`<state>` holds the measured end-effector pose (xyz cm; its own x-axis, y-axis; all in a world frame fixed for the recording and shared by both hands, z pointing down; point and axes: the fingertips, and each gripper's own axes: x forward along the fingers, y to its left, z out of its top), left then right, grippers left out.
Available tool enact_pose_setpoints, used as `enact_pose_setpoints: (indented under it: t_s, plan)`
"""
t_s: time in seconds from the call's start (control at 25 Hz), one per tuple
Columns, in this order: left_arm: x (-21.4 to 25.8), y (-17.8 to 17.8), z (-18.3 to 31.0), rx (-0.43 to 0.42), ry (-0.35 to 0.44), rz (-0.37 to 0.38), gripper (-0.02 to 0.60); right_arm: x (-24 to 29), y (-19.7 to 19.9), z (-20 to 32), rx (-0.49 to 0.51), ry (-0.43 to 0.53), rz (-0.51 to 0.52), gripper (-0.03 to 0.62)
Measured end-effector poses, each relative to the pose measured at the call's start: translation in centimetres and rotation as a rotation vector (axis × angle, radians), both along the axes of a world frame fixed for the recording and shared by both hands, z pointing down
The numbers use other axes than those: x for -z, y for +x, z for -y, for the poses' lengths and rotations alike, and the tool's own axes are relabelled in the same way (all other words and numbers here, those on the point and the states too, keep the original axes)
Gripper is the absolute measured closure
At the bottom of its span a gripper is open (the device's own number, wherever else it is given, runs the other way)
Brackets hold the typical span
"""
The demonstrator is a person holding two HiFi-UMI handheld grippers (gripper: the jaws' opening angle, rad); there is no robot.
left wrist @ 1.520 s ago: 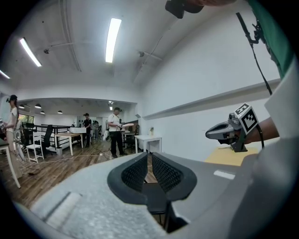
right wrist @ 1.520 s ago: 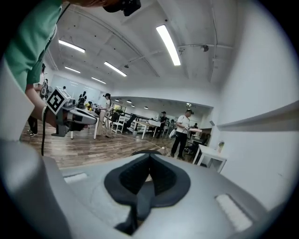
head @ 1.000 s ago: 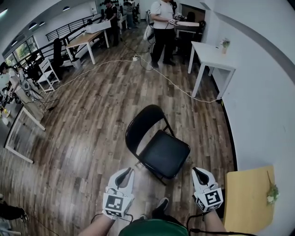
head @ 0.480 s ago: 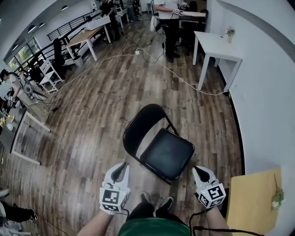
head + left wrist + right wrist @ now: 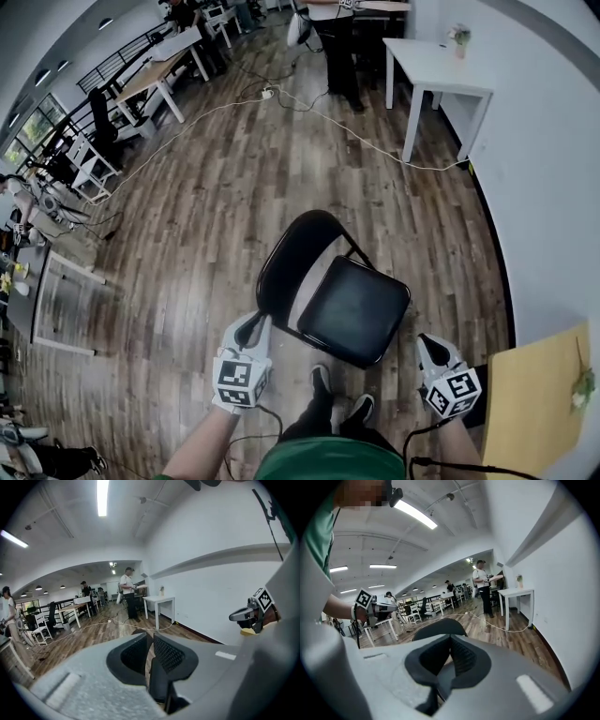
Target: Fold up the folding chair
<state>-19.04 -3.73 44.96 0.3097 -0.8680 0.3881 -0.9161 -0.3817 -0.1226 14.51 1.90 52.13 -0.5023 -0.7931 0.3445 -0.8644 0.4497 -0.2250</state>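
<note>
Black steel folding chair (image 5: 354, 311), padded seat and rounded backrest, standing fully open on the brown wood-plank floor (image 5: 187, 234), directly ahead of the person's shoes. The backrest lies toward the upper left of the head view and the seat's front edge toward the lower right. The left tool (image 5: 251, 324) sits just beside the lower left side of the backrest frame; contact cannot be confirmed. The right tool (image 5: 428, 345) hangs near the seat's front corner, apart from it. Both tools have their jaws closed with nothing between them, as each gripper view shows. A white table (image 5: 436, 70) stands by the far wall with a pale cable (image 5: 356, 141) trailing across the floor nearby, and a light wooden worktop (image 5: 534, 394) occupies the lower right.

Judged step: approach, before any grasp; the chair is not yet folded. To do it well, both sets of jaws should open before they reach the metal. One tool should close squarely on the backrest tube to steady the frame. The other should catch the seat's front edge and swing it up toward the backrest. Grip points are best kept clear of the side hinges, where the closing frame could pinch. The smooth floor may let the legs slide, so the frame needs firm holding as it collapses.
</note>
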Motion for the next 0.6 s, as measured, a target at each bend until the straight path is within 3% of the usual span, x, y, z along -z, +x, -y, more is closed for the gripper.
enact_pose_setpoints:
  t_s: [0.24, 0.36, 0.6]
  plan:
    - [-5.9, -2.6, 6.8, -0.052, -0.154, 0.055, 0.371, -2.6, 0.1, 3.3, -0.098, -0.059, 0.000, 0.591]
    - [-9.2, -4.5, 10.0, -0.046, -0.245, 0.063, 0.354, -4.9, -0.2, 4.2, -0.134, -0.094, 0.006, 0.591]
    - [-14.6, -7.1, 15.2, 0.000, -0.449, 0.008, 0.341, -13.2, 1.6, 5.6, -0.194, -0.217, 0.057, 0.591]
